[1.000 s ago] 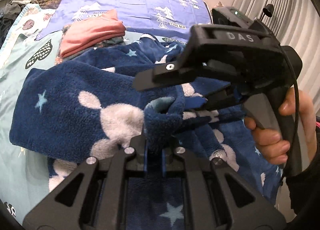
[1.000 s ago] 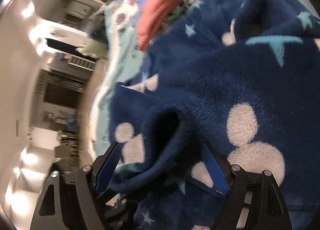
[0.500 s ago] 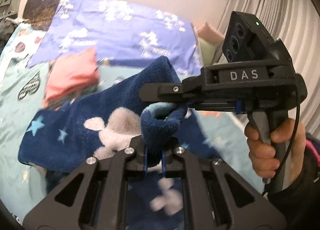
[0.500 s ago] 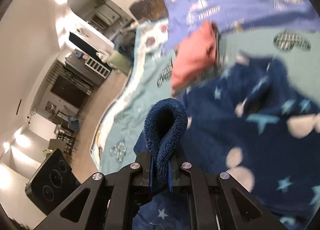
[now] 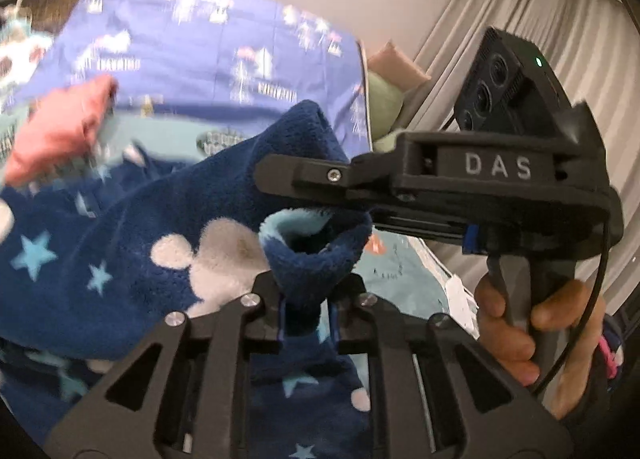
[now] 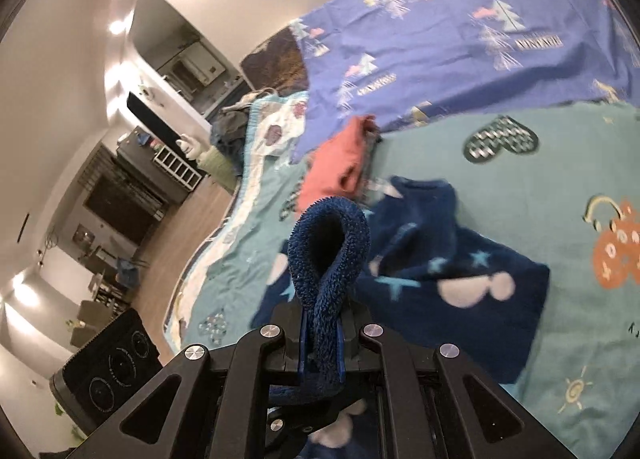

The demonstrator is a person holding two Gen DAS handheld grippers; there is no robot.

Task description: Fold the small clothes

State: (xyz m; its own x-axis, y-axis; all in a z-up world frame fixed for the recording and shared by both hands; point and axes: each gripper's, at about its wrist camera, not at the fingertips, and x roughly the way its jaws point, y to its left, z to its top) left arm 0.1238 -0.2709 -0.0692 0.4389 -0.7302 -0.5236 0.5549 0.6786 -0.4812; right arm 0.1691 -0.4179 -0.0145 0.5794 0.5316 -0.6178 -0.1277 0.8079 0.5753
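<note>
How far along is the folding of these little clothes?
Done: a pink garment lies folded on the bed near the purple sheet. In hand: the navy fleece garment is pinched by both the left gripper and the right gripper, jaws closed on its edge, partly lifted. Left: it hangs unfolded, so its folds remain.

Right claw (image 6: 320, 339) clamped on navy fleece garment (image 6: 420, 279) fold; pink folded clothes (image 6: 340, 167) beyond on teal bedspread (image 6: 520, 187).
</note>
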